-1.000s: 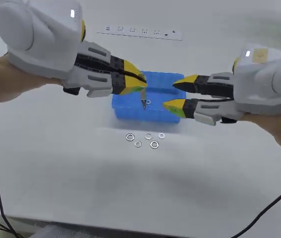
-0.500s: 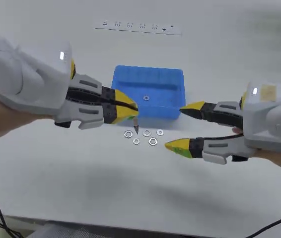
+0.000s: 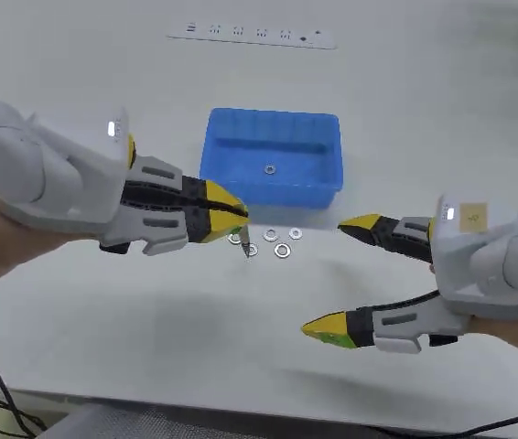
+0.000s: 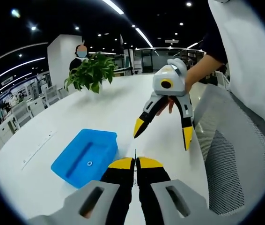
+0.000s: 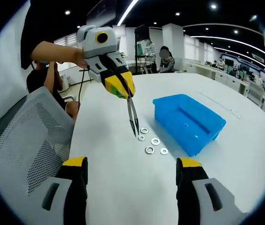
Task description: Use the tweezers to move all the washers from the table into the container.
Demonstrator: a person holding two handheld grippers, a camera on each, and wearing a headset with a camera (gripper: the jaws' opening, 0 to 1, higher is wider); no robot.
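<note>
Left gripper (image 3: 236, 215): jaws pressed together on the tweezers (image 3: 244, 240), which point down from the yellow tips toward the table (image 3: 149, 347). The left gripper view confirms it, with the two jaws meeting and a thin length of tweezers (image 4: 135, 153) between them.

Blue container (image 3: 268, 192): open-topped, standing on the white table; one washer (image 3: 270, 169) lies on its floor, near the middle.

Loose washers (image 3: 283, 250): five, in a small cluster on the table just in front of the container's near wall. The tweezer tips stand at the left side of that cluster, just beside two of the washers (image 5: 141, 138) in the right gripper view (contact with either cannot be confirmed). Nothing is visible between the tips.

Right gripper (image 3: 325, 274): jaws spread wide, holding nothing, positioned in front of the container and to its right, well apart from the washers. It appears the same way in the left gripper view (image 4: 162, 138).

White power strip (image 3: 252, 35): lies flat on the table beyond the container's far side.
</note>
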